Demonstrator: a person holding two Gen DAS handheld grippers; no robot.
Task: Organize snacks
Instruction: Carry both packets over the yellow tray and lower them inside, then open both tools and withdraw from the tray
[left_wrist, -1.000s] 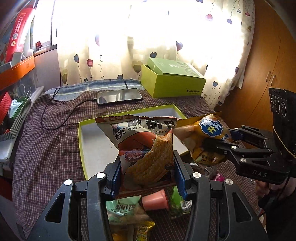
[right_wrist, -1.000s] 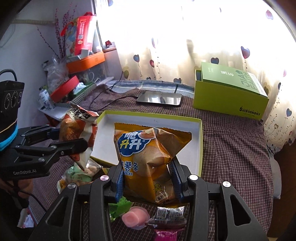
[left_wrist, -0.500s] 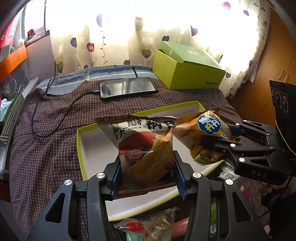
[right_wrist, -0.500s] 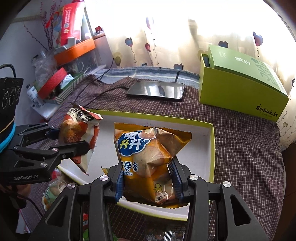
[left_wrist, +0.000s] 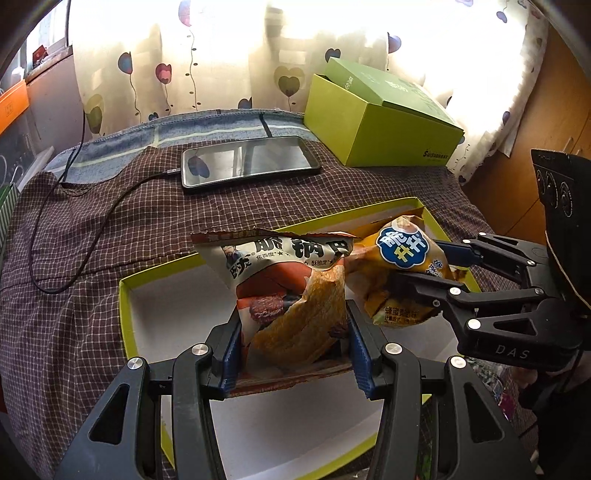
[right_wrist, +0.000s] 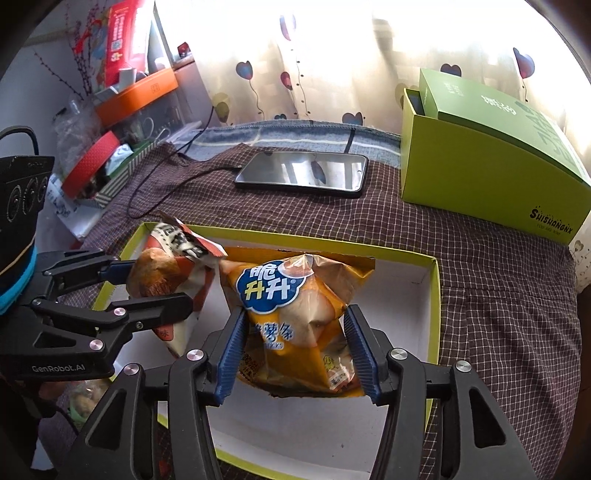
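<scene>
checked cloth (left_wrist: 92, 280) bore one tray (left_wrist: 127, 295); above it, left gripper (left_wrist: 293, 347) clenched one red-white snack bag (left_wrist: 291, 295), right gripper (right_wrist: 295, 350) was opening around one yellow potato-stick bag (right_wrist: 295, 314).

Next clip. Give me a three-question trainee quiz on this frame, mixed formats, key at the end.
1. True or false: the phone lies inside the shallow tray.
2. Which gripper has the yellow snack bag between its fingers? A left, B right.
3. Fill in: the closed green box stands ____ the tray, near the curtain.

Key: 1 false; it lies on the checked cloth. 2 B, the right gripper, jaws opening. 3 beyond.
</scene>
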